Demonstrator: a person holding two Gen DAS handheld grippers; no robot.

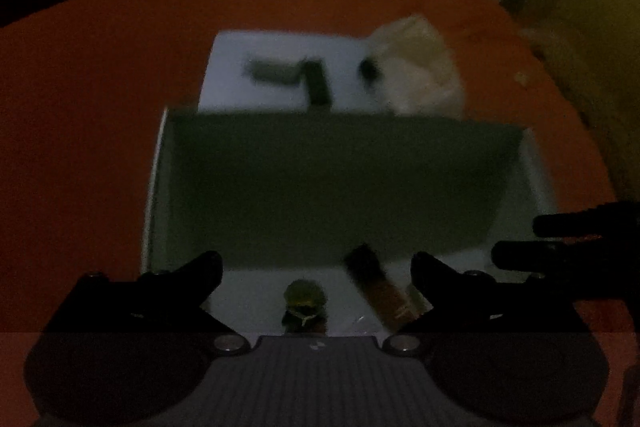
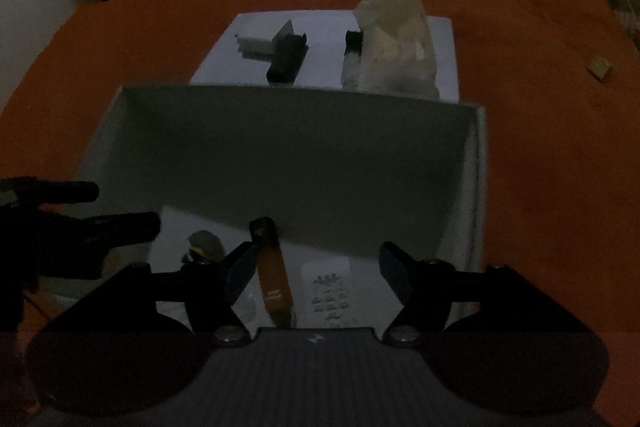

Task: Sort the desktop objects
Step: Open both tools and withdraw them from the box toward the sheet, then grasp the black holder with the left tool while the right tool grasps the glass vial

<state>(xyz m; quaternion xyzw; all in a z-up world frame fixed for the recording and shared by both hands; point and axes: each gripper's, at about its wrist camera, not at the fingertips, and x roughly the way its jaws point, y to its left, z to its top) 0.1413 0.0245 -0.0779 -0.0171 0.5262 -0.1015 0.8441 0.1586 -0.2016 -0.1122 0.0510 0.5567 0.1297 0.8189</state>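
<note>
An open white box (image 1: 160,163) stands on an orange cloth. On its floor lie a small green and yellow figure (image 1: 304,301), a brown bar (image 1: 376,287) and a printed white card (image 2: 330,291). My left gripper (image 1: 316,263) hangs above the box's near end, open wide, with the figure below the gap and untouched. My right gripper (image 2: 316,251) is also open over the box. The brown bar (image 2: 272,275) lies beneath it near its left finger, and the pads do not press on it. Each gripper's dark fingers (image 2: 100,211) show at the edge of the other's view.
Behind the box lies a flat white lid (image 2: 320,27). It carries a white block (image 2: 256,41), a black piece (image 2: 286,61) and a crumpled clear bag (image 2: 396,43). A small tan object (image 2: 599,67) sits on the cloth at the right. The room is dark.
</note>
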